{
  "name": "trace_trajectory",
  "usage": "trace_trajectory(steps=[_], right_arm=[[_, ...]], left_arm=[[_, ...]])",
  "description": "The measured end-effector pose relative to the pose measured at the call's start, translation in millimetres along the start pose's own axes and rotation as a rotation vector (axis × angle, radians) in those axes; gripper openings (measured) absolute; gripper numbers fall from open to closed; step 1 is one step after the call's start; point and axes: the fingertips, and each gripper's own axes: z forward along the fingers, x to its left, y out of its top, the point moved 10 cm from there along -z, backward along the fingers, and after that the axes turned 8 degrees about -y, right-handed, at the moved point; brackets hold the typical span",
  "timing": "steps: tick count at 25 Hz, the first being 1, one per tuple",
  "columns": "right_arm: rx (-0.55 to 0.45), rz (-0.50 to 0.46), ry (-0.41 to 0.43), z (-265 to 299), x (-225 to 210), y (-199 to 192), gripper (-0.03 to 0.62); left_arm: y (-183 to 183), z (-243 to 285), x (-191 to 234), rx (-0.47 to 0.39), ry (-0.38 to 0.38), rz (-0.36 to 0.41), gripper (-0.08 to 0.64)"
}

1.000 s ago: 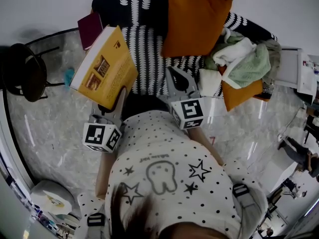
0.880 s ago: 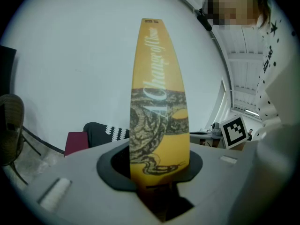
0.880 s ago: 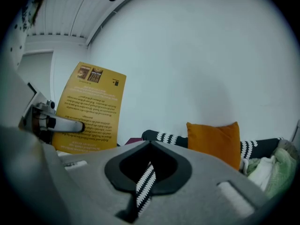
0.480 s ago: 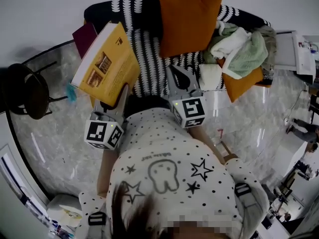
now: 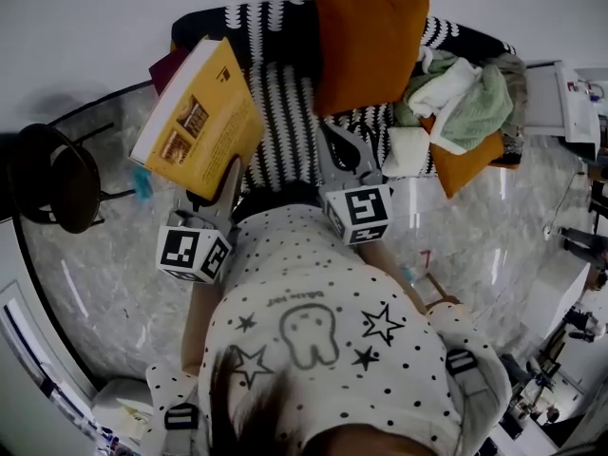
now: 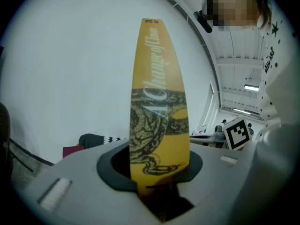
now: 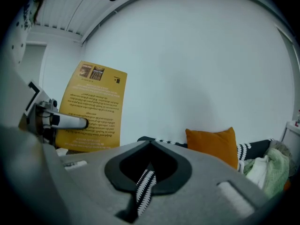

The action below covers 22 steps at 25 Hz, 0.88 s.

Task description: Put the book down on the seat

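Book: the yellow book (image 5: pixel 195 122) is in the air, tilted, over the left end of the striped sofa seat (image 5: pixel 285 112); it is not yet down
Left fingers: my left gripper (image 5: pixel 226 180) has its fingers clamped on the book's lower edge; in the left gripper view the spine stands upright between them; I judge this low pinch leaves the cover free to land flat
Right fingers: my right gripper (image 5: pixel 344 148) is closed on nothing, tips together, hanging over the seat beside the book; likely there to steady it
Seat: an orange cushion (image 5: pixel 369 46) and a heap of towels (image 5: pixel 456 98) take the middle and right; the bare striped patch in front is where I'd set it
Next: lower, lay flat, then let go
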Motion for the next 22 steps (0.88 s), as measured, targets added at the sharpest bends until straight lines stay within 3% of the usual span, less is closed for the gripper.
trace_trajectory(steps=[8,15,22], right_arm=[[0.012,-0.014,0.020,6.2,26.4,5.0,-0.002],[0.039,-0.014,-0.007,-7.4,13.4,0.3,-0.002],[0.039,-0.001,-0.006,-11.1,-5.5,-5.1,-0.003]], left_arm=[[-0.1,-11.8,16.8,-0.001,-0.009,-0.030,0.147],[-8.2,-2.4,5.5,0.036,-0.052,-0.089,0.147],[-13.1,-0.5,-9.7,0.039,-0.017,-0.078,0.147]])
